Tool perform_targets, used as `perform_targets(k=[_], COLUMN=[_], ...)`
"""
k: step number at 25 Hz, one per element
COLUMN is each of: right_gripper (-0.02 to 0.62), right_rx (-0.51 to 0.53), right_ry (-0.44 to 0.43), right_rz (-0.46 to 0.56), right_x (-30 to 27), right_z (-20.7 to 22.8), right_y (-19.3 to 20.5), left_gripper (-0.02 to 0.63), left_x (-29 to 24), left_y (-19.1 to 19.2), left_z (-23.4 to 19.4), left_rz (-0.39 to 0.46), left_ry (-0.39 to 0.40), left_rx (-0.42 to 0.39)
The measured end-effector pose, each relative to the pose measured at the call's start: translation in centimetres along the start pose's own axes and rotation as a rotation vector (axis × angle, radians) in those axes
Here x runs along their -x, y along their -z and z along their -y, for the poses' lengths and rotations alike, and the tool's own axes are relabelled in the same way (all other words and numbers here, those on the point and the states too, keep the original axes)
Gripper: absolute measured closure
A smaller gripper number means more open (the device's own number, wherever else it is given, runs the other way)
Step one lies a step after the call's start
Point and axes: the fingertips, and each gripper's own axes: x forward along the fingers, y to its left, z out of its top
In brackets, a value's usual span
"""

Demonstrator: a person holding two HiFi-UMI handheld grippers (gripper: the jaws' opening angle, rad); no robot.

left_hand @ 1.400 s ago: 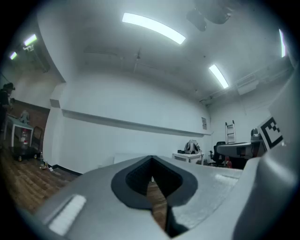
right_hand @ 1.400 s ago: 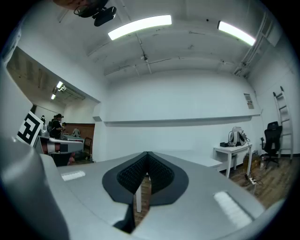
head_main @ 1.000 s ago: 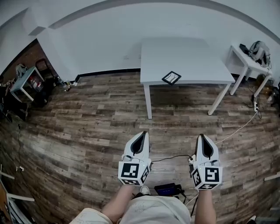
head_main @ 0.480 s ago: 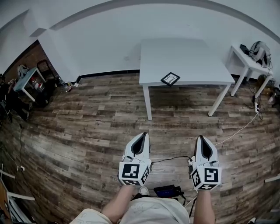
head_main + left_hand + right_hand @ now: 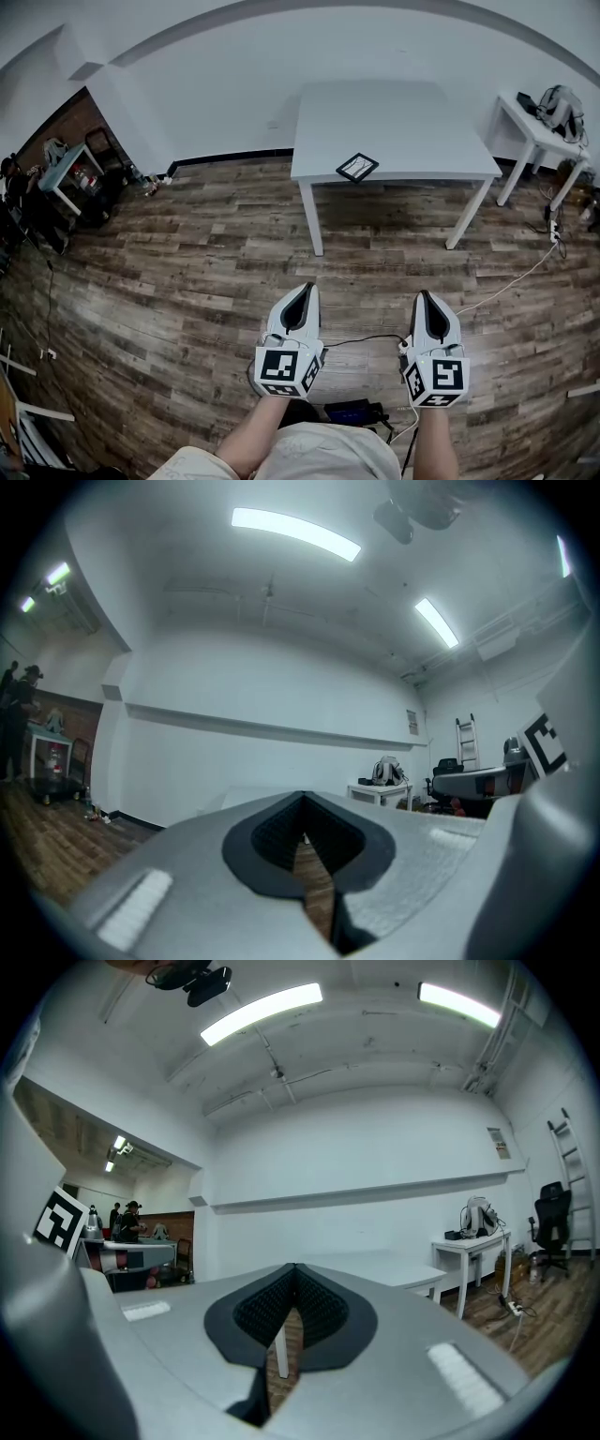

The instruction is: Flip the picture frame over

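Picture frame (image 5: 357, 167) is seen lying flat near the front edge of the white desk (image 5: 403, 122), well apart from both claws. The left claw (image 5: 302, 291) and the right claw (image 5: 427, 298) are held level over the wood floor (image 5: 187, 262), each with its tips pressed together and nothing between them. The frame is likely light and stiff, but it could be cracked if dropped, so it should be taken by one thin edge and turned slowly
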Motion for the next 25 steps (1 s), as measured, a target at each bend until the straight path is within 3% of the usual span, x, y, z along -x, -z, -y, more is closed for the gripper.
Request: perform_targets(k=[12,25], right_gripper=[0.571,0.571], right_rx=[0.001,0.027], right_ry=[-0.008,-0.012], right_rz=[-0.001,-0.028], right_x=[-1.1,-9.0], right_z=[1.6,1.5], right_y=[0.6,0.8], left_gripper=[0.606,0.605], left_x=[-1.7,-8.6], left_y=[0.6,0.7], left_z=[0.8,-3.1], left_rz=[0.003,0.018], left_ry=[-0.006,0.003], left_rx=[0.006,0.018])
